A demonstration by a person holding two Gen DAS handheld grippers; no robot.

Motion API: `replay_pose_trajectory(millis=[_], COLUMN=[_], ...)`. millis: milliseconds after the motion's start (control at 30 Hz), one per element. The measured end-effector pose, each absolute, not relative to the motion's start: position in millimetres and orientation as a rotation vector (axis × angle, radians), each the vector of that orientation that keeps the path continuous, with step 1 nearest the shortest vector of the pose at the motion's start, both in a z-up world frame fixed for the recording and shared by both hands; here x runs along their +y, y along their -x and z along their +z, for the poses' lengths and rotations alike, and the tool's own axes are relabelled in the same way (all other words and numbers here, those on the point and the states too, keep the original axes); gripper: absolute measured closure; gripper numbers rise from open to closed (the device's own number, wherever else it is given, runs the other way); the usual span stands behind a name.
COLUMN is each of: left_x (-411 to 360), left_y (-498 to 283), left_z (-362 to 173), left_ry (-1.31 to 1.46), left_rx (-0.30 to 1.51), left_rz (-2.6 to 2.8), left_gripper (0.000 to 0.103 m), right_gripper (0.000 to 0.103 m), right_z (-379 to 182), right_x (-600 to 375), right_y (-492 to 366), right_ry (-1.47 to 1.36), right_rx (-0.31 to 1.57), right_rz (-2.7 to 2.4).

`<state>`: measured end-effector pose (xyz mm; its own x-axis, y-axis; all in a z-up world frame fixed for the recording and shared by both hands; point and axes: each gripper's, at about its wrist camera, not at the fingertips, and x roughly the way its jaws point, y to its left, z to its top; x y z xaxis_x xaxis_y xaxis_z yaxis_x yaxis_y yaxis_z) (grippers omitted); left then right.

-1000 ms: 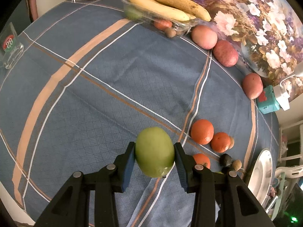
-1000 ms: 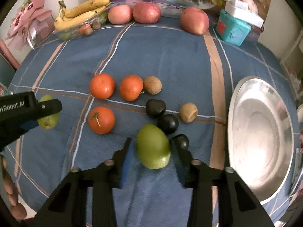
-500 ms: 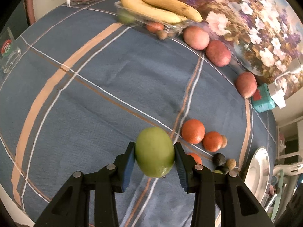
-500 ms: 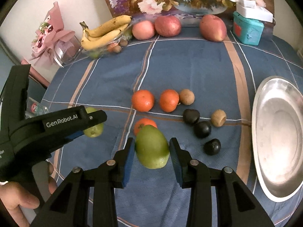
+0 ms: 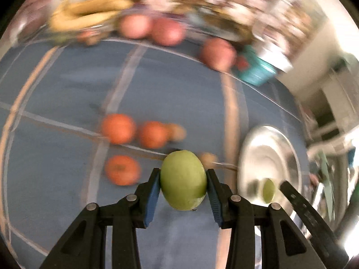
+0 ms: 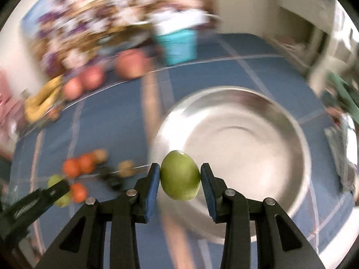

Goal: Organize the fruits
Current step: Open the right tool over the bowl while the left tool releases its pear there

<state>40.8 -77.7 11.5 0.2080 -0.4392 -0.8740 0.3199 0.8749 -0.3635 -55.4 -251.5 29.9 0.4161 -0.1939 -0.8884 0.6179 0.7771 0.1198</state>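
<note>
Both views are swinging toward the silver plate [image 6: 300, 157] since earlier, you're clamping a green fruit in each gripper's fingers—left gripper [image 5: 182, 185], right gripper [image 6: 180, 182]—plate empty, oranges [image 5: 118, 128] waiting on the tabletop [image 5: 179, 94].

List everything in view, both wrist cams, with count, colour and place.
green fruit: 2, green, one in each gripper
oranges: 3, orange, mid-cloth
red fruit: 3, red-pink, far edge
bananas: one bunch, yellow, far left corner
small brown and dark fruit: blurred, count unclear, beside the oranges
metal bowl: 1, silver, right side of the table, nothing lying in it
box: 1, teal, far edge
tablecloth: 1, blue, striped
left gripper: black, blue pads
right gripper: black, blue pads
</note>
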Motion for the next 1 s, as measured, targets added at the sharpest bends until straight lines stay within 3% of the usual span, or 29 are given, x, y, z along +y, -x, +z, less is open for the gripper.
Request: replay_pose_trajectory(millis=[33,267,400,467,633,867,900,967,1000], left_x=[-90,-151,-158,-157,-142,-85,-75,-53,-44], left_y=[-36,-7,-7,-10,-17,-50,-55,-65,-67], left_z=[12,9,6,9,12,11,10,8,8], left_ry=[0.1,0.039,0.031,0.048,0.055,0.04,0.053,0.087,0.101], left_rx=[1.255,1.26,1.253,1.252,1.258,1.272,1.273,1.278,1.276], left_rz=[-0.571,-0.751,-0.766,-0.77,-0.722,-0.432,-0.402,-0.334,-0.306], left_gripper=[0.06,0.059,0.057,0.049,0.048,0.02,0.017,0.0,0.0], right_gripper=[0.071,0.071,0.071,0.071,0.071,0.068,0.066,0.045,0.042], right_z=[28,15,11,10,6,10,11,12,13], right_x=[-263,-301,-310,-308,-308,-299,-295,-284,-278], right_y=[62,85,86,88,89,85,83,75,71], right_ry=[-0.496,-0.58,-0.604,-0.609,-0.61,-0.579,-0.563,-0.514,-0.487], right_rx=[1.022,1.04,1.048,1.056,1.068,1.056,1.06,1.069,1.072], right_rz=[-0.571,-0.672,-0.685,-0.682,-0.682,-0.666,-0.66,-0.647,-0.636])
